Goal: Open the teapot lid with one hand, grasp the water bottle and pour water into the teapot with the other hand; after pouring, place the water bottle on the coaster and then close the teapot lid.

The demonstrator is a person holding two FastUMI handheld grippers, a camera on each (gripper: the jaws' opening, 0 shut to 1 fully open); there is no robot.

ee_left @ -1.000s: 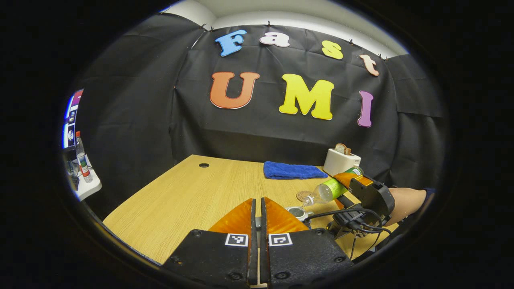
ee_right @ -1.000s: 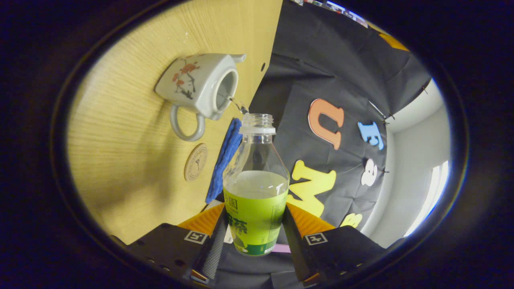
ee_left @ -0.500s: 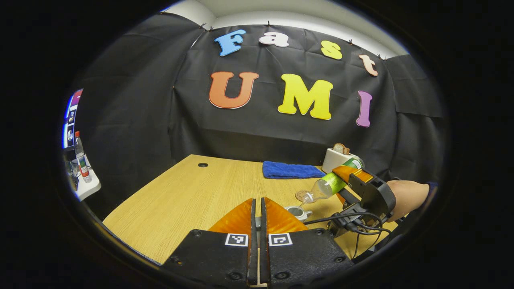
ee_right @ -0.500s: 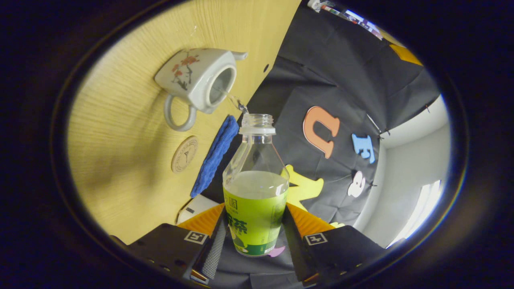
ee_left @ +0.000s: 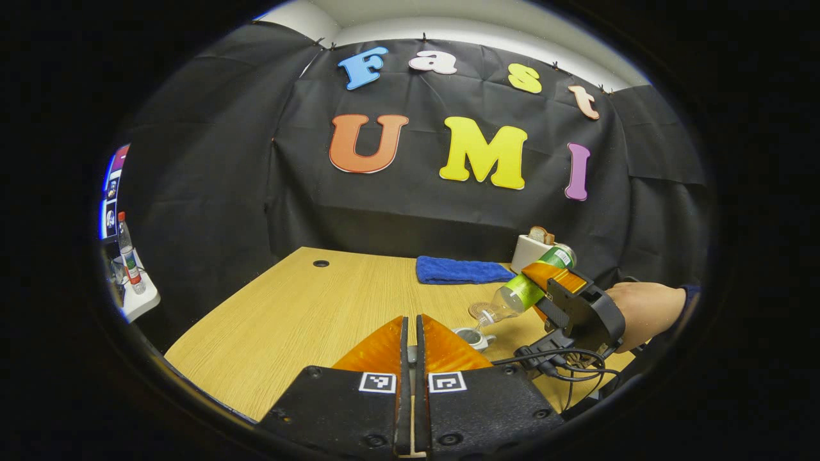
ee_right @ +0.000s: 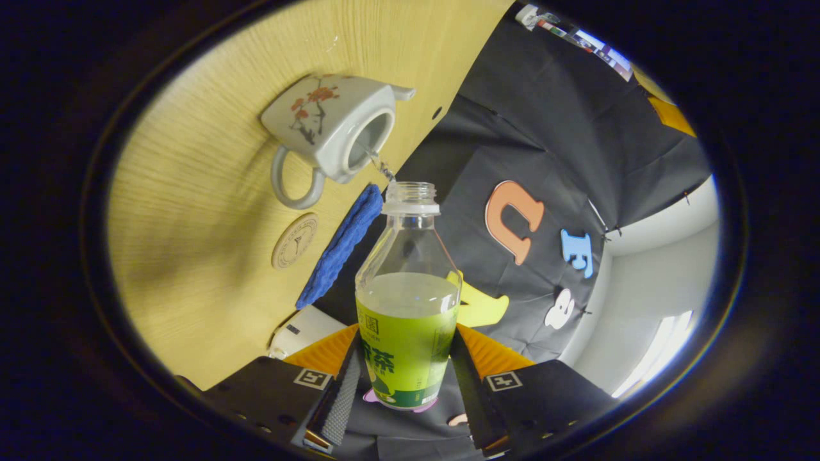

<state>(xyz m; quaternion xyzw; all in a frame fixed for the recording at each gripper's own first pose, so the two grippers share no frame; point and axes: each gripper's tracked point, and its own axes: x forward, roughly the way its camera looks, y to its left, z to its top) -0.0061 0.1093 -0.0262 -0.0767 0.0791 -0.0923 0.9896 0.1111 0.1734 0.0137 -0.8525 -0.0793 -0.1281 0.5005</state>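
now | right gripper (ee_right: pixel 402 358) clamps tilted water bottle (ee_right: pixel 407 307) - half full | stream enters teapot (ee_right: pixel 333 131)

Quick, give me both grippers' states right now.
Left gripper: shut; nothing visible between its fingers.
Right gripper: shut on the water bottle, tipped toward the teapot.
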